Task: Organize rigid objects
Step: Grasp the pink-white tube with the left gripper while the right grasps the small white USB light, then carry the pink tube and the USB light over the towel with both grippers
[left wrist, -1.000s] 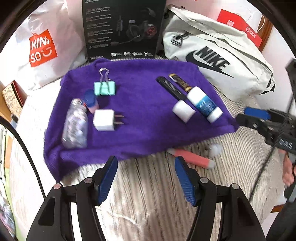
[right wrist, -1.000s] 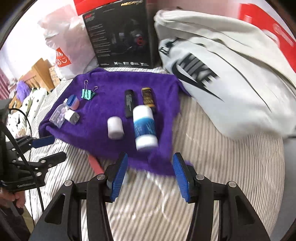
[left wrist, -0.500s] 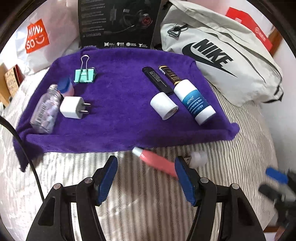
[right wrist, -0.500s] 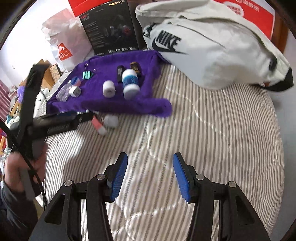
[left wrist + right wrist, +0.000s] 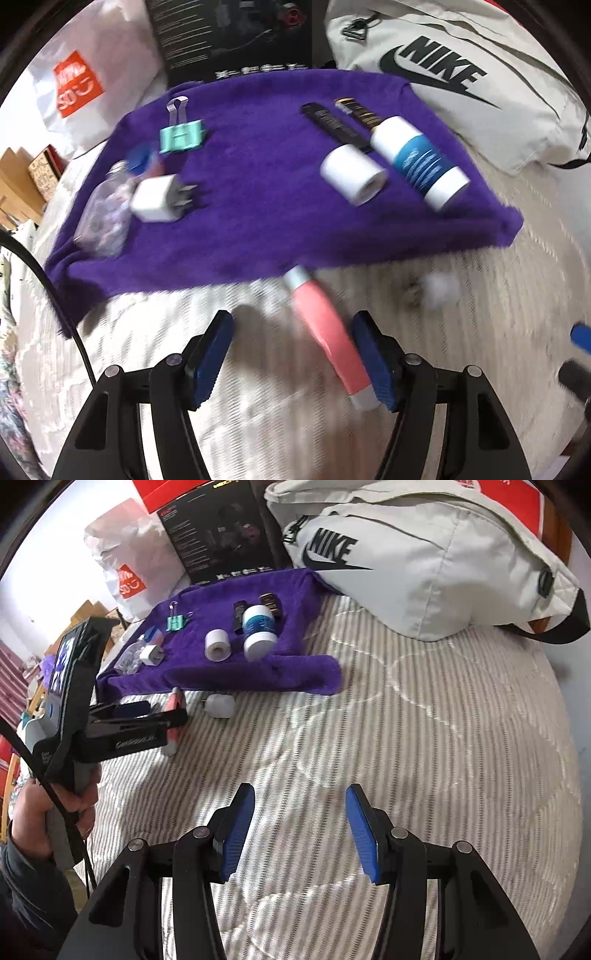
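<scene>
A pink tube [image 5: 325, 332] with pale ends lies on the striped bedcover, just in front of the purple towel [image 5: 258, 229]. My left gripper [image 5: 291, 358] is open around the tube, which lies close to the right finger and is not squeezed. A small white cap-like piece [image 5: 441, 291] rests to the tube's right. In the right wrist view my right gripper [image 5: 300, 834] is open over bare bedcover, well back from the towel [image 5: 295, 672], with nothing between its fingers. That view also shows the left gripper [image 5: 166, 713] down at the pink tube [image 5: 170, 742].
On the towel lie a teal binder clip [image 5: 181, 136], a white charger plug [image 5: 159, 197], a clear bottle [image 5: 103, 218], a white roll [image 5: 352, 175], a blue-and-white bottle [image 5: 417, 160] and two dark sticks. A Nike bag [image 5: 424, 565], black box [image 5: 221, 531] and shopping bag stand behind.
My left gripper has moved forward and down until the pink tube lies between its open fingers. My right gripper has drawn back from the towel toward the near bedcover.
</scene>
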Available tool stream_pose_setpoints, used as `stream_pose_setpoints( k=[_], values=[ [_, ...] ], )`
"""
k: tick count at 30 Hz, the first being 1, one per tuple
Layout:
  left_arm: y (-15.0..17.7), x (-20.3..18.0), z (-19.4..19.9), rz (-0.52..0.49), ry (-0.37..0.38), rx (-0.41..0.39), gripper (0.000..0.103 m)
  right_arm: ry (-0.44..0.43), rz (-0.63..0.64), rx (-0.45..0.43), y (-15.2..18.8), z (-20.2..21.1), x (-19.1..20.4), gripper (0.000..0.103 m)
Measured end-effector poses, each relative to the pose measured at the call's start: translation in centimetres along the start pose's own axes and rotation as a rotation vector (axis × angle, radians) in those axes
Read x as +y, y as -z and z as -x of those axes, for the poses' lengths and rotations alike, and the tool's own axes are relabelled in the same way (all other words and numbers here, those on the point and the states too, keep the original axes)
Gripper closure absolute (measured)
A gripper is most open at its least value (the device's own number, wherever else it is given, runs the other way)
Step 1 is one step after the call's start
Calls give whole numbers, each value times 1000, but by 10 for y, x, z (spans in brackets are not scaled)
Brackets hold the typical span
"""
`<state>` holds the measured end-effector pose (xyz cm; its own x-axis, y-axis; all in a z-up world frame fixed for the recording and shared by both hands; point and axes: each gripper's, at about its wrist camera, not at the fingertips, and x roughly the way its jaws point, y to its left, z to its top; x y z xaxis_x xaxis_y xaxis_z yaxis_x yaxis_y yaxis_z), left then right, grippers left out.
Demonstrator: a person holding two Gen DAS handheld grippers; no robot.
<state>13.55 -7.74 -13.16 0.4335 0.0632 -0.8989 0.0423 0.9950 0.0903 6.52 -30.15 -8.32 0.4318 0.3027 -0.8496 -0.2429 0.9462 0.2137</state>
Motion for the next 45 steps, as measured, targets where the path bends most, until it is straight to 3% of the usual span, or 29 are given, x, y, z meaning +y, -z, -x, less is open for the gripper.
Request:
stream_pose_setpoints(
  k=[7,14,27,38,40,45],
  values=[
    [11,10,5,-36,35,-38,41,-30,30,20,-5,-19,17,52],
    [14,-1,10,-118,111,-63,86,-34,48,4,-16,-34,34,52],
    [25,59,20,-62,118,-68,86,-2,11,-6,-49,-77,73,52],
    [31,70,14,-52,178,-53,86,137,-19,-38,-62,-101,93,52],
    [31,70,13,-52,183,-56,86,187,5,-50,-61,-103,96,67],
    [30,73,15,-40,200,-63,86,141,2,-36,-59,-91,88,67]
  ],
)
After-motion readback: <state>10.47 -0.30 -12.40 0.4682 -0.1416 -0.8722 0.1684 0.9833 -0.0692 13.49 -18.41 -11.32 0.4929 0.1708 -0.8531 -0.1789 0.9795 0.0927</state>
